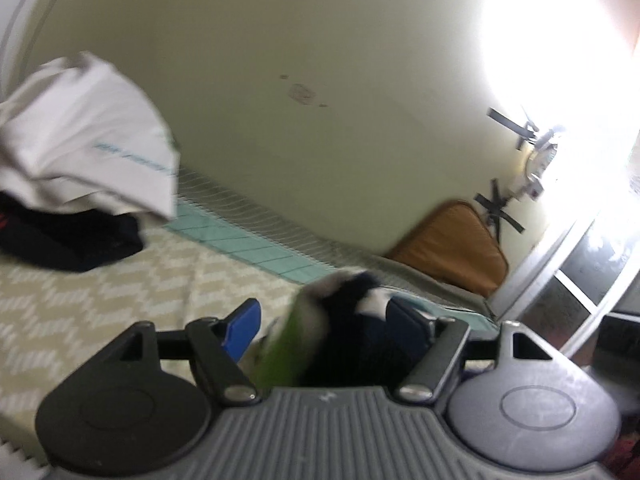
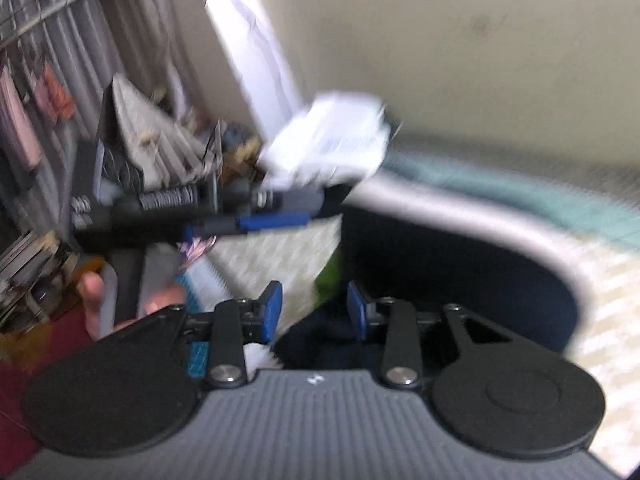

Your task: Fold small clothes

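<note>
A small dark garment with white and green trim [image 1: 344, 320] is lifted off the patterned bed cover [image 1: 100, 288]; both views are motion-blurred. My left gripper [image 1: 324, 324] has its blue pads wide apart with the bunched cloth between them. In the right wrist view the same dark garment [image 2: 440, 264] hangs with a white edge and a green patch, and my right gripper [image 2: 314, 312] has its jaws apart around its lower edge. The left gripper also shows in the right wrist view [image 2: 276, 220], held side-on in a hand, with cloth at its tip.
A pile of white cloth [image 1: 84, 132] over black clothes [image 1: 68, 236] lies at the left on the bed. A teal sheet [image 1: 248, 240] runs along the wall, with an orange cushion [image 1: 452, 244] at the far end. Cluttered shelves and hanging clothes [image 2: 40, 112] stand to the left.
</note>
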Tool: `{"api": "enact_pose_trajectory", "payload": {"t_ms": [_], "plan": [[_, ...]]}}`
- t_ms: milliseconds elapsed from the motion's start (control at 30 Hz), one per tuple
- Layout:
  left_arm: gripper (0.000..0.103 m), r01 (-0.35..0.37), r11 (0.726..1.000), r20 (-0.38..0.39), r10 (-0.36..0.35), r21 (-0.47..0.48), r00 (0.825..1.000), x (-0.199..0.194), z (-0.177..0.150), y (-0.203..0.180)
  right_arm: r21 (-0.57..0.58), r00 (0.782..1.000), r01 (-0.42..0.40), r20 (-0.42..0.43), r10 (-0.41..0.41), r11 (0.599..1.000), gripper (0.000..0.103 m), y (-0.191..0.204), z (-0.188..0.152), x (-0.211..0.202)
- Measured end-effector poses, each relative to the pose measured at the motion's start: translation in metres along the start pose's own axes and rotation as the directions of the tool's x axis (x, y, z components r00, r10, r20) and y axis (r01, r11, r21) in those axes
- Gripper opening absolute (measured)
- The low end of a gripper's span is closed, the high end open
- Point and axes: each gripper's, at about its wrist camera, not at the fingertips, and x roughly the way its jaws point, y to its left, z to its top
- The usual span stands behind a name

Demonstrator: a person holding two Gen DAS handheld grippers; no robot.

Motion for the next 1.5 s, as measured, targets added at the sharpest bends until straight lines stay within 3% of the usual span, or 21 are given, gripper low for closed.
{"api": "enact_pose_trajectory", "payload": {"t_ms": [100,167,233,267,433,533,600,633,667,700,767,867,1000,1100,1233,1367,1500], "plan": [[0.065,0.008,1.000,-0.024,-0.008,0.014,1.000,0.023,0.002,-0.010,0.064,0.991,0.115,0.061,-0.119,0.991,0.038,-0.022,0.008,-0.023],[0.047,-0.033,0.999,-0.069,0.035,0.020,0.997,0.043,0.002,-0.011,0.105,0.983,0.170,0.055,-0.176,0.980,0.038,-0.038,0.011,-0.021],[0.033,-0.093,0.995,-0.136,0.095,0.024,0.986,0.062,-0.001,-0.006,0.114,0.975,0.222,-0.008,-0.222,0.968,0.038,-0.052,0.007,0.003],[0.033,-0.126,0.992,-0.169,0.128,0.025,0.977,0.071,-0.004,-0.002,0.113,0.971,0.239,-0.058,-0.234,0.964,0.034,-0.060,0.004,0.018],[0.038,-0.164,0.986,-0.164,0.163,0.008,0.973,0.071,-0.012,0.009,0.056,0.956,0.290,-0.070,-0.286,0.955,0.032,-0.053,-0.006,0.035],[0.048,-0.163,0.987,-0.159,0.162,0.011,0.974,0.059,-0.012,0.004,0.002,0.956,0.292,-0.042,-0.292,0.956,0.034,-0.046,-0.009,0.022],[0.065,-0.159,0.987,-0.136,0.160,0.020,0.978,0.045,-0.009,0.001,0.047,0.965,0.261,-0.003,-0.261,0.964,0.041,-0.051,-0.012,0.006],[0.082,-0.166,0.986,-0.118,0.168,0.027,0.979,0.038,-0.008,-0.001,0.080,0.970,0.240,0.024,-0.243,0.967,0.048,-0.052,-0.015,-0.008],[0.102,-0.173,0.984,-0.106,0.175,0.032,0.979,0.031,-0.008,-0.001,0.112,0.971,0.225,0.059,-0.232,0.968,0.063,-0.055,-0.017,-0.020],[0.102,-0.167,0.985,-0.095,0.170,0.032,0.981,0.024,-0.009,-0.001,0.145,0.968,0.218,0.095,-0.233,0.965,0.077,-0.058,-0.020,-0.031],[0.103,-0.133,0.991,-0.111,0.135,0.027,0.985,0.016,-0.011,0.001,0.203,0.964,0.202,0.134,-0.231,0.958,0.084,-0.063,-0.028,-0.041],[0.103,-0.099,0.995,-0.167,0.098,0.004,0.981,0.021,-0.017,0.005,0.328,0.974,0.145,0.119,-0.193,0.934,0.086,-0.079,-0.050,-0.051],[0.103,-0.100,0.994,-0.271,0.084,-0.044,0.959,0.043,-0.028,0.017,0.455,0.988,0.075,0.085,-0.127,0.887,0.086,-0.092,-0.069,-0.048],[0.103,-0.080,0.993,-0.288,0.052,-0.087,0.956,0.052,-0.035,0.025,0.465,0.991,0.063,0.072,-0.109,0.883,0.086,-0.090,-0.072,-0.042],[0.103,-0.056,0.996,-0.275,0.034,-0.072,0.961,0.054,-0.041,0.020,0.470,0.997,0.049,0.026,-0.070,0.881,0.086,-0.088,-0.074,-0.020],[0.103,-0.051,0.999,-0.284,0.050,0.004,0.957,0.057,-0.049,0.006,0.404,0.998,0.049,0.011,-0.058,0.913,0.086,-0.080,-0.060,0.001],[0.103,-0.046,0.999,-0.284,0.041,-0.011,0.958,0.068,-0.044,0.007,0.330,0.997,0.081,-0.013,-0.082,0.940,0.083,-0.086,-0.044,0.016]]}}
